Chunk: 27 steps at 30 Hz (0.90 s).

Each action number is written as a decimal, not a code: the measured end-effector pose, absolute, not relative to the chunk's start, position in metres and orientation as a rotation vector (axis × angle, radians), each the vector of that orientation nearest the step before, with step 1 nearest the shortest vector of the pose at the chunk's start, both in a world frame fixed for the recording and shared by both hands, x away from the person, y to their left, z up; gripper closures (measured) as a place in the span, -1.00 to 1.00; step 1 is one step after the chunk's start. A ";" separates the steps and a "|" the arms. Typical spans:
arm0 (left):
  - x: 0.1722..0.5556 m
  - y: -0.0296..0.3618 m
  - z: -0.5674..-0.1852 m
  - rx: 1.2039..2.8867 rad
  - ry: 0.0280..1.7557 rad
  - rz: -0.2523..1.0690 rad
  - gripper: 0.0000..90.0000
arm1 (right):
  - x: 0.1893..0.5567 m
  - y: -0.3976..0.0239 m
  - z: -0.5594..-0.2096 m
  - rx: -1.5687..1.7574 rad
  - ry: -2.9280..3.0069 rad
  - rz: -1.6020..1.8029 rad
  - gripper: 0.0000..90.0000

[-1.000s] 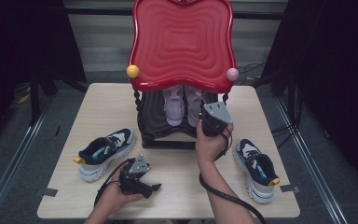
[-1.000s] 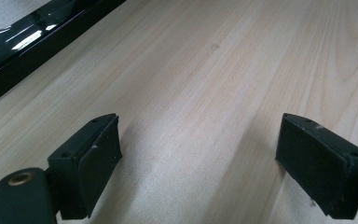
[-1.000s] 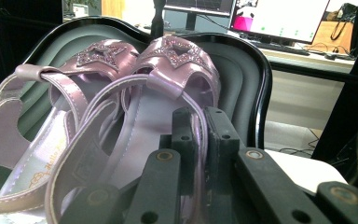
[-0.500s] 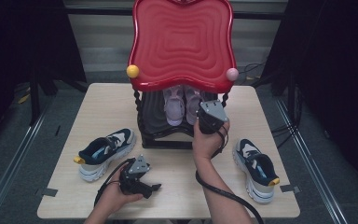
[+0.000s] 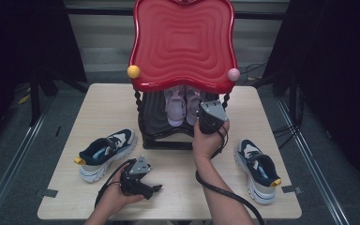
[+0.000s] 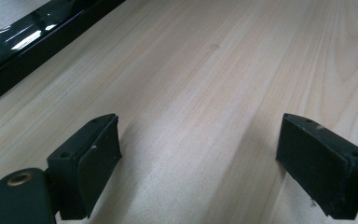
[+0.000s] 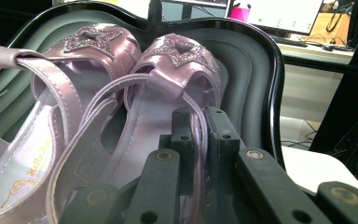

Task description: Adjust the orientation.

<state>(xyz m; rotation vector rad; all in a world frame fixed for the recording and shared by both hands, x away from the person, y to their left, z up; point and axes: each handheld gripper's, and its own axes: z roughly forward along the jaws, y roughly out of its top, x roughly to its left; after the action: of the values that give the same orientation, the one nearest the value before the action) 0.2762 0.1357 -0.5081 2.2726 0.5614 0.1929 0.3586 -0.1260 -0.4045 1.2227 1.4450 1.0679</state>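
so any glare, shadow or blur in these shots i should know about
High view: evenly lit, the red shelf top shades the lilac sandals beneath it. Left gripper view: glare streaks on the glossy black shelf base, soft jaw shadows on the table. Right gripper view: bright screens behind are washed out, the right gripper up close looks slightly soft.

High overhead view of table [image 5: 98,105]; both gripper views close, low.

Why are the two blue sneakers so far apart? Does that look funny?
A little. One blue sneaker lies at the table's left, its mate at the far right, pointing different ways. The purple sandals sit neatly paired on the black shelf, where the right tongs pinch one sandal's strap.
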 end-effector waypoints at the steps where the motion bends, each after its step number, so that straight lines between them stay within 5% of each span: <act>1: 0.276 0.136 -0.508 2.273 0.561 0.191 -0.71 | 0.359 -0.126 -0.405 1.222 1.447 1.064 0.83; 27: 0.276 0.136 -0.508 2.273 0.560 0.191 -0.72 | 0.352 -0.124 -0.415 1.183 1.526 1.036 0.78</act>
<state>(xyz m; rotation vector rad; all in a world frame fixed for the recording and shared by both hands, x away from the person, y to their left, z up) 0.2762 0.1357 -0.5081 2.2732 0.5603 0.1910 0.3516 -0.1239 -0.4145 1.1834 1.5258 1.0359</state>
